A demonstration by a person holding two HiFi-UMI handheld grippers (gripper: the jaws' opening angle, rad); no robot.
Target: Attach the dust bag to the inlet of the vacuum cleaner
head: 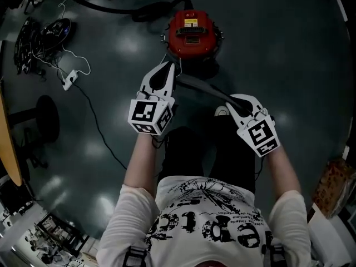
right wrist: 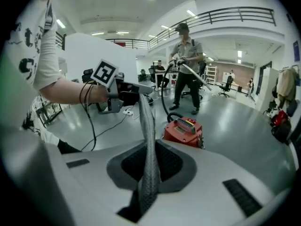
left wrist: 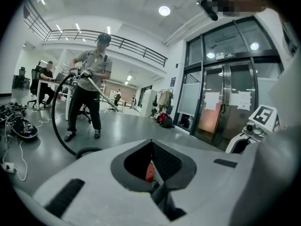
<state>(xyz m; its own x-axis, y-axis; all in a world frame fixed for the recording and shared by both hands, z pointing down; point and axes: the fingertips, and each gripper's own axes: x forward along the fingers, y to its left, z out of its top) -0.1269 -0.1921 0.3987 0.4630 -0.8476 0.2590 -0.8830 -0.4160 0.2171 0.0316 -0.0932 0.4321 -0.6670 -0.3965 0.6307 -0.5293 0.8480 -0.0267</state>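
**While both grippers pinch the dust bag, the vacuum cleaner sits on the floor just ahead**

Dark glossy grey floor [head: 278,49] with patches of glare. It's an open hall with a mezzanine railing [left wrist: 117,41] and glass doors [left wrist: 225,107]. I see the red vacuum cleaner [head: 192,35] standing just beyond the grippers, its black hose [head: 139,10] curling away. Jaws of the left gripper [head: 168,70] are closed on one end of the dust bag [head: 200,87], and the right gripper [head: 230,101] is clamped on the other end, with grey fabric stretched between them. I can't make out the inlet. The left gripper view shows only a red sliver past its jaws and hardly any fabric. Hose is cut off at the frame's top. The cables [head: 39,38] at left are murky
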